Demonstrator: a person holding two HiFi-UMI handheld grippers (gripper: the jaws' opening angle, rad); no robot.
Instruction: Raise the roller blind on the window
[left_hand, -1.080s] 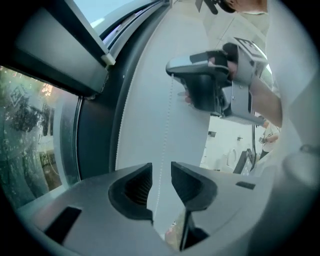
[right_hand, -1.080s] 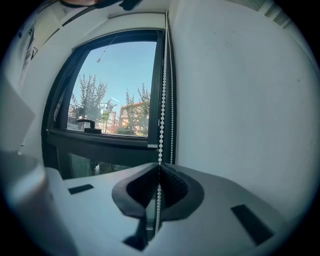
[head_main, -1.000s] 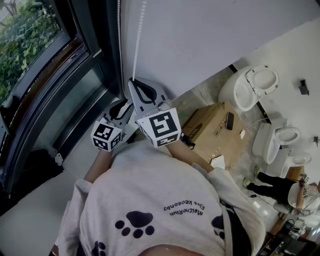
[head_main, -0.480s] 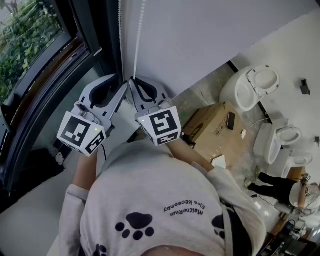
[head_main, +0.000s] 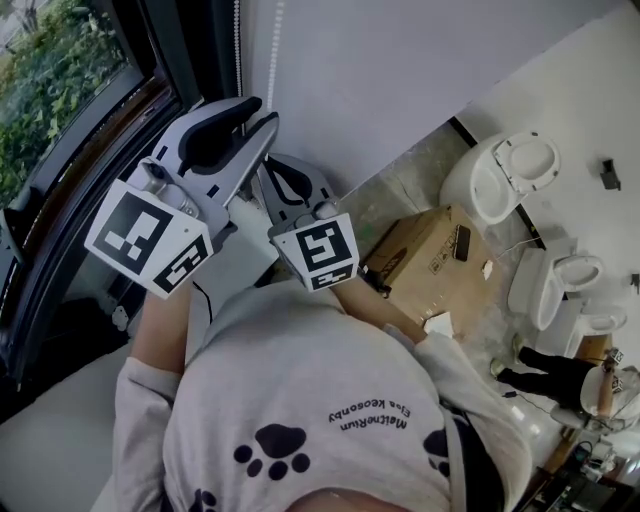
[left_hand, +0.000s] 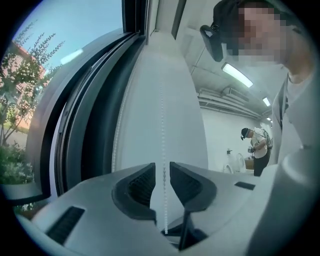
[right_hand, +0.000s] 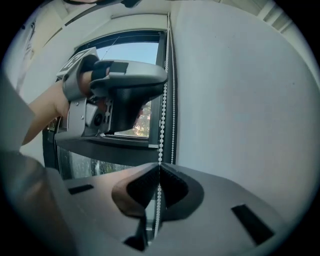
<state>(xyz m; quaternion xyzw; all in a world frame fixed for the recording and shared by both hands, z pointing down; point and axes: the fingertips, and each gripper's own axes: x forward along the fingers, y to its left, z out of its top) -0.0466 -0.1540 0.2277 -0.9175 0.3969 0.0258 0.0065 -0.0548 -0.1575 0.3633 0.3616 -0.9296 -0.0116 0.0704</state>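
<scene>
A pale wall (head_main: 420, 70) fills the top of the head view, with the dark-framed window (head_main: 60, 110) at the upper left and greenery behind its glass. The left tongs (head_main: 262, 112) sit at centre left, higher in the frame than the right tongs (right_hand: 159, 172). The left pair has just been closing yet stands released, a strand of the bead chain (left_hand: 162, 125) hanging free in its gap. The right pair is clenched on the chain, just right of the window frame
</scene>
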